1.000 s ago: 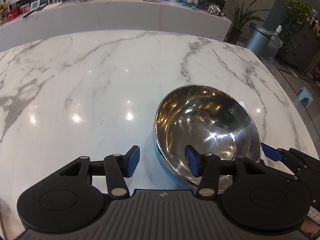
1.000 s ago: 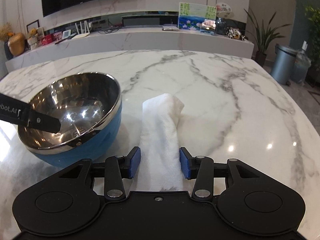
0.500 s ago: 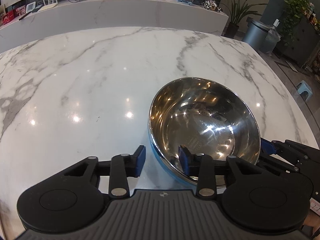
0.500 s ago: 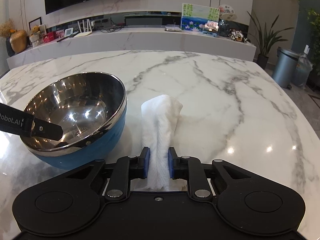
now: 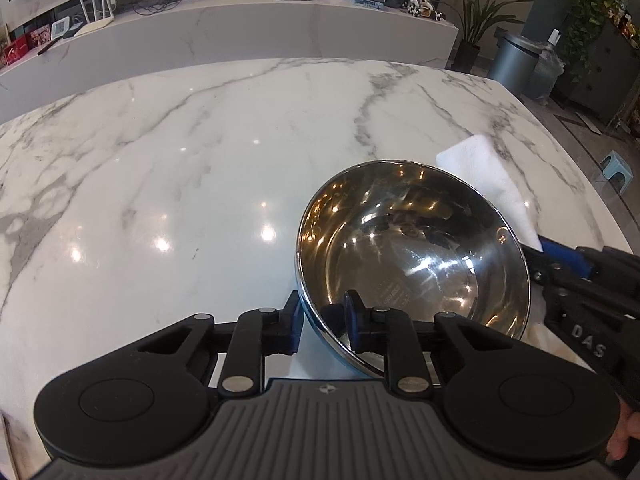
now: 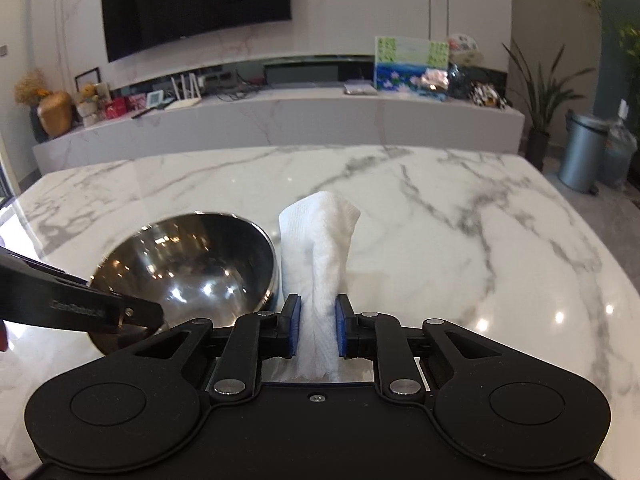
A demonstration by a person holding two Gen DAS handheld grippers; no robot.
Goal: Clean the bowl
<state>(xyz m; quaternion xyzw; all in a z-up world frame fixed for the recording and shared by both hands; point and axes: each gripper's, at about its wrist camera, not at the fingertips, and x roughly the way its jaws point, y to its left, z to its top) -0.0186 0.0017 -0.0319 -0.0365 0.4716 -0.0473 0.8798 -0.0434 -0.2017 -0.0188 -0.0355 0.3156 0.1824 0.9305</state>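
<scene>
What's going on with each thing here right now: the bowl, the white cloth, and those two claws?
Bowl: empty, tilted, its near rim between the left claw's pads.
Cloth: bunched, pinched at its near end, the far end sticking up.
Left claw: closing on the bowl's rim, one pad inside, one outside.
Right claw: shut on the cloth.
Table: glossy marble, the bowl resting on it.

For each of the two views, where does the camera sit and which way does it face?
Left wrist: sits on the left hand-held gripper, faces down at the bowl; its jaws are closing over the rim.
Right wrist: sits on the right hand-held gripper, faces across the table; shut on the towel.
Shared: bowl, towel, table.
</scene>
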